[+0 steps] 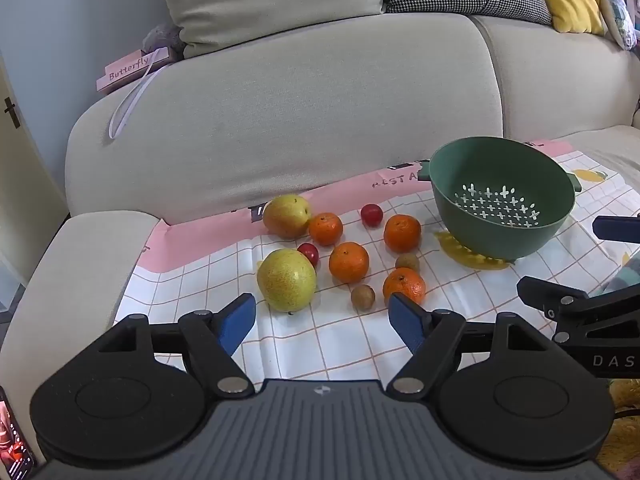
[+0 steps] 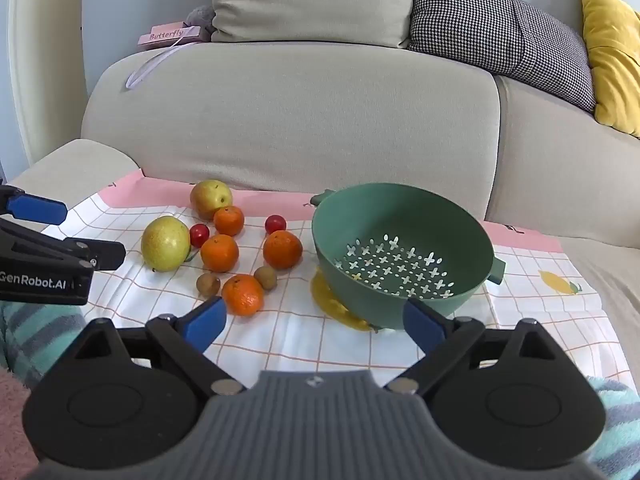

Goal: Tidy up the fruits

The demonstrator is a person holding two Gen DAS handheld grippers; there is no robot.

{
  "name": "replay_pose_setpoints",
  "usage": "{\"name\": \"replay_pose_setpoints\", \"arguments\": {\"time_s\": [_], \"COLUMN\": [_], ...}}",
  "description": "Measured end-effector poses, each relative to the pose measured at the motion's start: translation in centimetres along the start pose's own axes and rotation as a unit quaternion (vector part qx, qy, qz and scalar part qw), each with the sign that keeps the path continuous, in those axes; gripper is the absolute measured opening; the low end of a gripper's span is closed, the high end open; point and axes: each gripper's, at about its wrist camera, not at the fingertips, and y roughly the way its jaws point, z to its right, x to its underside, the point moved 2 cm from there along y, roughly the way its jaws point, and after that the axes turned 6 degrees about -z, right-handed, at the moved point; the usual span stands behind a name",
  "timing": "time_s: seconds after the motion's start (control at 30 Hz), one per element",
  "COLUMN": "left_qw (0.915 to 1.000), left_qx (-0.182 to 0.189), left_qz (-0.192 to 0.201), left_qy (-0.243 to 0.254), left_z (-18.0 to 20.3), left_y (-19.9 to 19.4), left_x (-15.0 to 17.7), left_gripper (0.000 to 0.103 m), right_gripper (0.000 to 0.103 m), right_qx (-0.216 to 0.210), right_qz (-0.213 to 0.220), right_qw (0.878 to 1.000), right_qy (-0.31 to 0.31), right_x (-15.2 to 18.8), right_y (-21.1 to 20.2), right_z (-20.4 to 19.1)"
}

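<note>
- Beige sofa (image 2: 292,120) filling the background beyond both claws, with cushions along its back.
- Checked cloth (image 1: 340,344) with a pink border spread over the sofa seat, directly beneath and ahead of both claws, carrying all the fruit.
- Green colander (image 2: 400,256) just ahead of the right claw (image 2: 316,326), tilted with its mouth toward that claw, nothing inside; ahead and to the right of the left claw (image 1: 322,318).
- Left claw with blue pads spread wide apart, gripping nothing, hanging above the cloth just short of the fruit.
- Right claw likewise spread wide, nothing between its pads, right pad (image 2: 424,326) in front of the colander's lower wall.
- Near pear (image 1: 286,280) just ahead of the left claw's left pad; far pear (image 1: 286,216) beyond it by the pink border.
- Four tangerines between pears and colander; nearest tangerine (image 1: 404,286) just beyond the left claw's right pad, ahead-left of the right claw.
- Two small brown fruits (image 1: 363,297) beside that nearest tangerine.
- Two red cherry tomatoes (image 1: 371,215) farther ahead among the tangerines.
</note>
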Motion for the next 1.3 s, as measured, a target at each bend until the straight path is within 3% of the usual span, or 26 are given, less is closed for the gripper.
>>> {"name": "replay_pose_setpoints", "arguments": {"time_s": [1.3], "left_qw": [0.9999], "left_qx": [0.004], "left_qz": [-0.003], "left_qy": [-0.012], "left_z": [-0.35], "left_y": [0.25], "left_x": [0.29], "left_gripper": [0.089], "right_gripper": [0.099], "right_qx": [0.011], "right_qz": [-0.002], "right_qw": [1.000], "right_qy": [-0.005], "right_x": [0.05], "right_y": [0.04], "right_z": [0.02]}}
